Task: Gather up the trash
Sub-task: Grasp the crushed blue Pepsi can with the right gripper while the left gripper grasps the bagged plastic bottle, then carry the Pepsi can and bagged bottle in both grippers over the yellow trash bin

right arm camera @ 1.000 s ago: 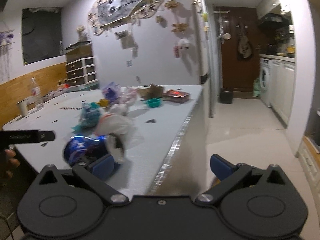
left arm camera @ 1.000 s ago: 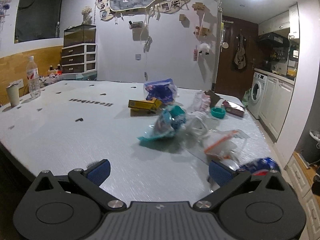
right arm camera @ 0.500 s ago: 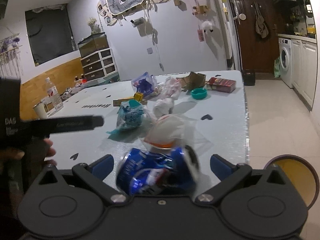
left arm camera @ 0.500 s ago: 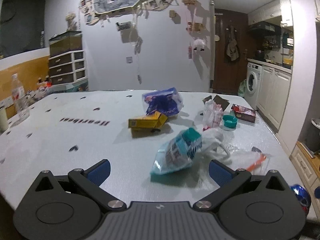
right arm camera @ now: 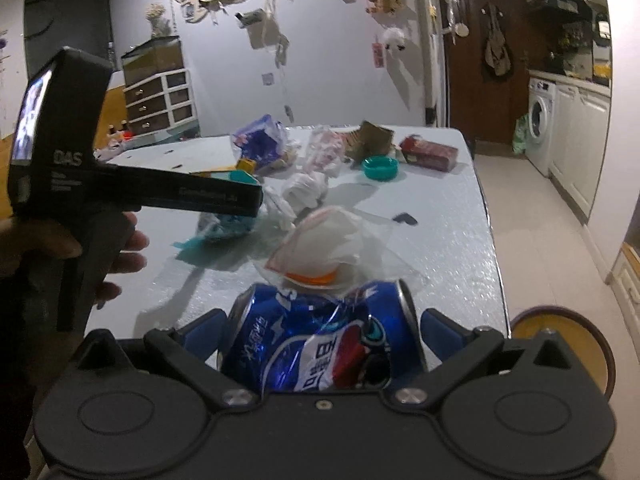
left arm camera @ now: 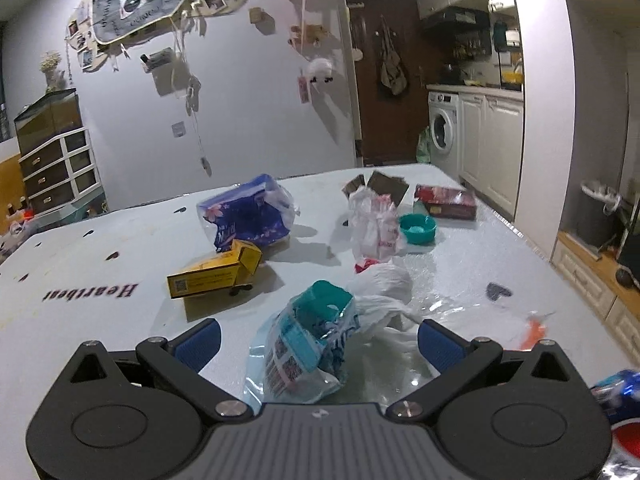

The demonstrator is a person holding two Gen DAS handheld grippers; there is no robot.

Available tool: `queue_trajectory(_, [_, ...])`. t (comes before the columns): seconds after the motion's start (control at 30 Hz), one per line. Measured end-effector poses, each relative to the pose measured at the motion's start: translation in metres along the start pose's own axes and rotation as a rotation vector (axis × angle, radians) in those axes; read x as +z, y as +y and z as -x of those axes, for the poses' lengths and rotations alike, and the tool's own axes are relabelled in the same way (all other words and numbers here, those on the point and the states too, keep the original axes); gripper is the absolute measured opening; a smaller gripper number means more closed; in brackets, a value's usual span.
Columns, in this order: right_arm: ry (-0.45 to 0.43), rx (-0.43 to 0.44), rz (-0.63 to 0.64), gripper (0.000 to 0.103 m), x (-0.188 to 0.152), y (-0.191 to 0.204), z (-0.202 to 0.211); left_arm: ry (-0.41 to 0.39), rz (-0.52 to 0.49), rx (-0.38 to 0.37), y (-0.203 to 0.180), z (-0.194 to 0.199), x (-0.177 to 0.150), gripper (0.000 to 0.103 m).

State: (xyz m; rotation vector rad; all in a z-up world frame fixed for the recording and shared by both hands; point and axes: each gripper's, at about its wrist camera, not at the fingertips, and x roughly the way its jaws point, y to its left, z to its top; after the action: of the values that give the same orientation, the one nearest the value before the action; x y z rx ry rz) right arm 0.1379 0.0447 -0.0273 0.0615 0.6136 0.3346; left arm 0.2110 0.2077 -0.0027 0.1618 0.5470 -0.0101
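A crushed blue soda can (right arm camera: 320, 340) lies between the fingers of my right gripper (right arm camera: 320, 332), which is open around it at the table's near edge. A clear bag with white paper and an orange strip (right arm camera: 320, 248) lies just behind the can. My left gripper (left arm camera: 318, 338) is open, with a teal and white wrapper bag (left arm camera: 308, 340) between its fingers. The left gripper also shows in the right wrist view (right arm camera: 248, 200), over that wrapper. Crumpled white plastic (left arm camera: 386, 284) lies beside it.
On the white table (left arm camera: 100, 280) lie a yellow box (left arm camera: 212, 272), a blue tissue pack (left arm camera: 248, 216), a white-pink bag (left arm camera: 372, 220), a teal lid (left arm camera: 417, 229) and a red box (left arm camera: 446, 202). A round yellow bin (right arm camera: 568, 344) stands on the floor at the right.
My left gripper moved forward until the teal wrapper came between its fingers. My right gripper closed in on the blue can, which now fills the gap between its fingers.
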Motion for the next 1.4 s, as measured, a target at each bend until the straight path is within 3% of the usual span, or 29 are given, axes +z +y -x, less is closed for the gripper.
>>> queue_trajectory(0.23, [0.008, 0.094, -0.051, 0.103, 0.001, -0.022, -0.003, 0.004, 0.040, 0.009, 0.014, -0.018, -0.005, 0.100])
queue_trajectory(0.3, [0.009, 0.114, -0.086, 0.103, 0.002, -0.028, -0.002, 0.006, 0.041, 0.020, 0.016, -0.020, -0.006, 0.089])
queue_trajectory(0.7, [0.054, 0.152, -0.064, 0.102, 0.004, -0.035, 0.003, 0.059, 0.046, 0.048, 0.017, -0.032, -0.014, 0.055])
queue_trajectory(0.93, [0.047, 0.172, -0.064, 0.099, 0.001, -0.039, 0.009, 0.033, 0.047, 0.054, 0.013, -0.015, -0.021, 0.050])
queue_trajectory(1.23, [-0.014, 0.178, -0.050, 0.098, 0.002, -0.045, 0.022, -0.041, 0.069, 0.050, 0.005, 0.037, -0.030, 0.049])
queue_trajectory(1.4, [0.035, 0.194, 0.018, 0.099, 0.007, -0.047, 0.017, -0.057, 0.065, 0.013, -0.004, 0.059, -0.038, 0.049])
